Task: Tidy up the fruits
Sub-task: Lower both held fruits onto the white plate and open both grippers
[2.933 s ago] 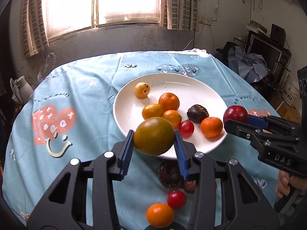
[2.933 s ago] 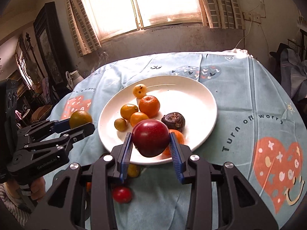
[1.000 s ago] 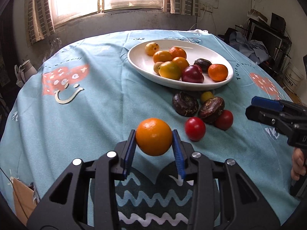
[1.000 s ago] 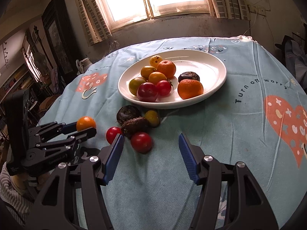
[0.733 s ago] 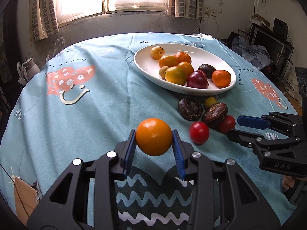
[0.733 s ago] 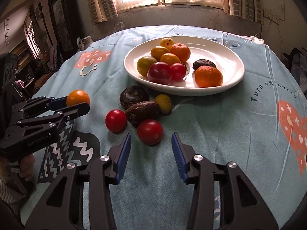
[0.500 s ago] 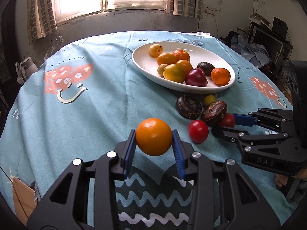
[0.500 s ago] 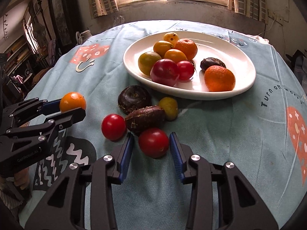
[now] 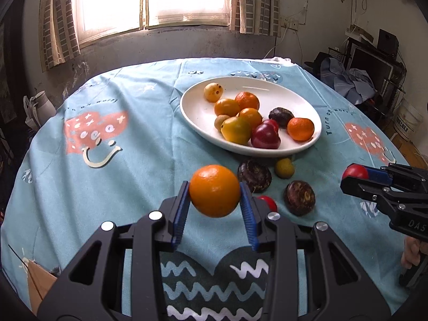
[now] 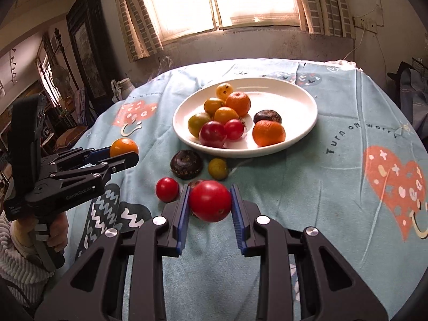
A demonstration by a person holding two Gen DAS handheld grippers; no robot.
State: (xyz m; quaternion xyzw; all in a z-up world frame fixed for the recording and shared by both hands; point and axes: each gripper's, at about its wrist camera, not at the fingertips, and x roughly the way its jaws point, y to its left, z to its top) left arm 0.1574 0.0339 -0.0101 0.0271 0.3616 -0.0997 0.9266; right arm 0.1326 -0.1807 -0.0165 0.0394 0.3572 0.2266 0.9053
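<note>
My left gripper is shut on an orange and holds it above the cloth, short of the white plate. It also shows in the right wrist view. My right gripper is shut on a red tomato, lifted above the cloth; it shows in the left wrist view at the right. The plate holds several fruits. On the cloth before the plate lie a dark fruit, a small yellow-green fruit and a red tomato.
A second dark fruit lies on the cloth near the right gripper. The round table has a light blue printed cloth. A cardboard piece shows at the near left edge. A window and curtains stand behind.
My right gripper closed on the red tomato and lifted it off the cloth. My left gripper, still holding the orange, moved closer to the plate.
</note>
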